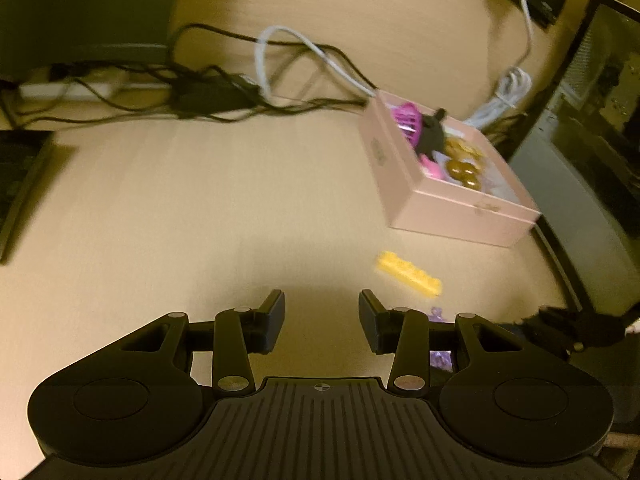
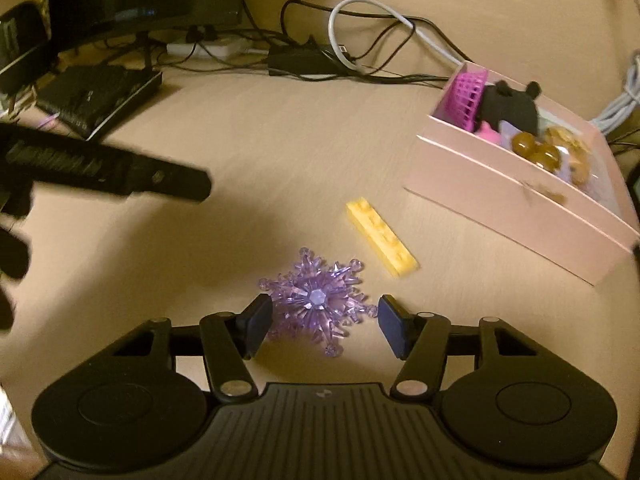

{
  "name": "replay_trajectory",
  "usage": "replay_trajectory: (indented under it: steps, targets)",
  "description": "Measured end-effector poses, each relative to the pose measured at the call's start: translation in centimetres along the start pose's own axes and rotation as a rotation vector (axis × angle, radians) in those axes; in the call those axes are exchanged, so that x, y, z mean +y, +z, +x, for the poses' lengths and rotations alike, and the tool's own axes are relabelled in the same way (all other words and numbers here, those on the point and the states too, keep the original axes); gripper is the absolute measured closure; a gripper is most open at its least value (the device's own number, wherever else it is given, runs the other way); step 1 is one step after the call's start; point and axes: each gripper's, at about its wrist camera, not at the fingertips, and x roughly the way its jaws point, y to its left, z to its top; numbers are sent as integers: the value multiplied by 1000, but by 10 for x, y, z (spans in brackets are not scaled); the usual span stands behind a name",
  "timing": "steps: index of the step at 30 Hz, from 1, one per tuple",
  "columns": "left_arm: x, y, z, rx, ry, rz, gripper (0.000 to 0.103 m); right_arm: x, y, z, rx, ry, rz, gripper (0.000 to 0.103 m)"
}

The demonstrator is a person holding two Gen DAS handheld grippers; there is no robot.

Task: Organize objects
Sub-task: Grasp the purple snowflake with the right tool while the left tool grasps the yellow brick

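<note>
Purple snowflake behind left claw

Bench — pale wood-grain top. On it: pink box at right; yellow brick beside it; purple snowflake near the brick; black cables, a white cable and a power strip at the rear — dark device at left.
</note>
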Motion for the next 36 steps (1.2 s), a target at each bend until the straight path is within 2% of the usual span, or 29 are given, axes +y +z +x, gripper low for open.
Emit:
replay_trajectory:
  steps: [4,7,10,13,15,16,18,24,25,26,27,36]
  targets:
    - [-31,6,19,53,-87,1,59,-24,-23,-18,3,-82,51,44]
    - [-54,10,42,110,-116,-36,59,-42,-35,-28,2,-153,89,44]
    - [-65,14,64,144,-56,-88,59,-59,-44,-33,15,-188,159,44]
    - [-71,23,81,136,-14,-120,59,-73,-53,-39,22,-187,229,43]
    - [-76,28,91,123,8,-116,59,-77,-56,-39,26,-181,259,30]
    - [-78,30,94,117,19,-109,59,-78,-58,-40,28,-178,272,27]
    - [-85,32,100,88,46,-72,59,-81,-62,-40,30,-169,299,21]
    - [-105,26,108,25,105,137,60,-86,-67,-40,24,-162,315,14]
    - [-106,23,107,16,111,171,69,-87,-66,-39,23,-161,314,14]
    - [-106,20,106,7,127,205,83,-87,-65,-38,21,-160,314,13]
    - [-104,17,103,3,140,229,85,-88,-64,-37,19,-160,313,12]
    - [-75,-6,70,8,69,287,86,-81,-56,-27,6,-135,276,7]
